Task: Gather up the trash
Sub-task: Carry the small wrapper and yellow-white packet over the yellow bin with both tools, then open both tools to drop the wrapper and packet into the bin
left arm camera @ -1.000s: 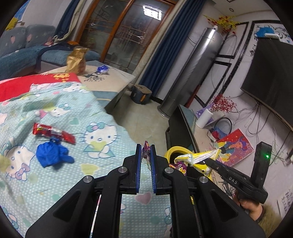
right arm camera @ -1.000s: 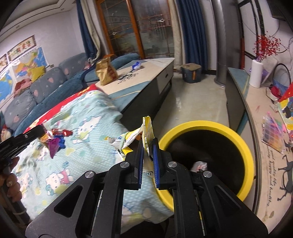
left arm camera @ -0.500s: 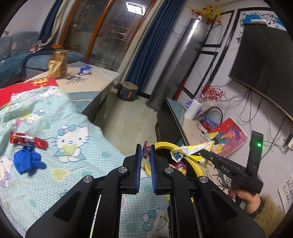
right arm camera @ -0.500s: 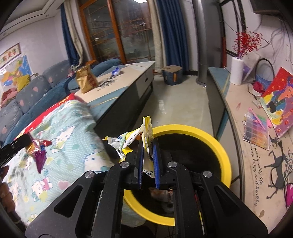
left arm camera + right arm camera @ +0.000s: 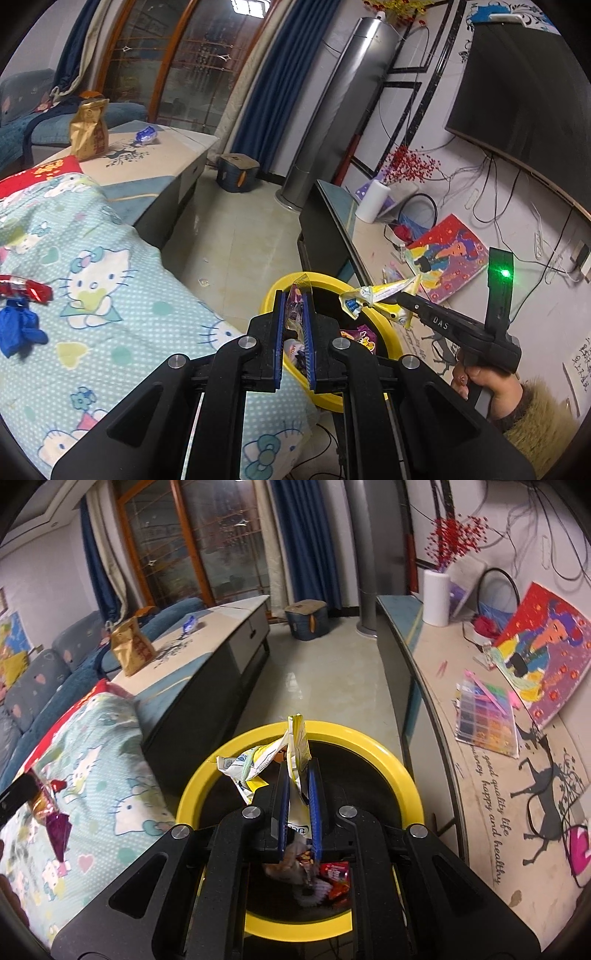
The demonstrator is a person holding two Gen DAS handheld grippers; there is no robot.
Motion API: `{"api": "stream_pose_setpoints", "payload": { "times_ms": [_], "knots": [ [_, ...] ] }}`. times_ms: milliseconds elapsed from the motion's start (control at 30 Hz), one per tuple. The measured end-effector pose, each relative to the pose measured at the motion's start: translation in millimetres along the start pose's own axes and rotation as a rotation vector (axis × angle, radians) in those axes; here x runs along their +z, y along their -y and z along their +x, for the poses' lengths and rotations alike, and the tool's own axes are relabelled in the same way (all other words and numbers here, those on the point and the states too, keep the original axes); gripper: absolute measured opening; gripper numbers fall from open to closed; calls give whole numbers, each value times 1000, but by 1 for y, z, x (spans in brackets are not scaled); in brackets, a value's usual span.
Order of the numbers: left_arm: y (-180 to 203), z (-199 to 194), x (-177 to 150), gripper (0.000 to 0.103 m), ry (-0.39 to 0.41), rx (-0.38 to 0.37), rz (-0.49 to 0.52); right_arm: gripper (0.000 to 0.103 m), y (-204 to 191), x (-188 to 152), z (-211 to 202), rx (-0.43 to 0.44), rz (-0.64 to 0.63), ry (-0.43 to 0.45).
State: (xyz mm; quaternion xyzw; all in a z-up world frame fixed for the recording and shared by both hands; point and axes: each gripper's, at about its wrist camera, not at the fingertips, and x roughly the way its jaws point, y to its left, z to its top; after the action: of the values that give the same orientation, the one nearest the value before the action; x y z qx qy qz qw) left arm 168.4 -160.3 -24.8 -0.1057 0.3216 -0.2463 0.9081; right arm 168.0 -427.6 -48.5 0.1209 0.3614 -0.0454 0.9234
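My left gripper is shut on a purple candy wrapper at the near rim of the yellow-rimmed trash bin. My right gripper is shut on a crumpled yellow-and-white snack wrapper directly above the bin, which holds several wrappers. The right gripper and its wrapper also show in the left wrist view, over the bin. The left gripper's wrapper shows at the left edge of the right wrist view. A red wrapper and a blue crumpled piece lie on the Hello Kitty blanket.
A low cabinet behind the blanket carries a gold bag and a small blue wrapper. A long TV bench at the right holds a paper roll, a picture and a colour tray. A dark stool stands on the tiled floor.
Both grippers have moved towards the bin, still holding their wrappers. The right gripper now hangs right over the bin's opening and the left one has reached its rim.
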Motion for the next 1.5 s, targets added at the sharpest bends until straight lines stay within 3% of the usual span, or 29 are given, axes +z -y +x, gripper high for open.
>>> {"api": "stream_pose_setpoints", "payload": {
  "times_ms": [567,1133,1233,1300,1333,1400,1433,1467,1500],
  "knots": [
    [26,50,-13,9,-79,-20,65,6,35,-1,10,-47,73,-16],
    [50,96,-34,9,-179,-48,154,8,44,-2,19,-21,96,-59],
    [54,102,-35,9,-189,-58,162,11,45,-1,18,-5,108,-58],
    [57,104,-35,11,-193,-70,167,27,47,1,15,-2,122,-49],
    [57,105,-34,14,-192,-72,167,31,48,2,14,-4,127,-42],
    [57,105,-33,40,-190,-75,160,38,50,3,11,-4,138,-32],
    [56,105,-33,61,-186,-79,153,39,50,4,10,-6,140,-29],
    [56,104,-32,73,-181,-84,148,43,51,5,9,-7,142,-24],
    [56,102,-31,77,-173,-90,144,46,51,5,7,-6,145,-18]
  ]
}}
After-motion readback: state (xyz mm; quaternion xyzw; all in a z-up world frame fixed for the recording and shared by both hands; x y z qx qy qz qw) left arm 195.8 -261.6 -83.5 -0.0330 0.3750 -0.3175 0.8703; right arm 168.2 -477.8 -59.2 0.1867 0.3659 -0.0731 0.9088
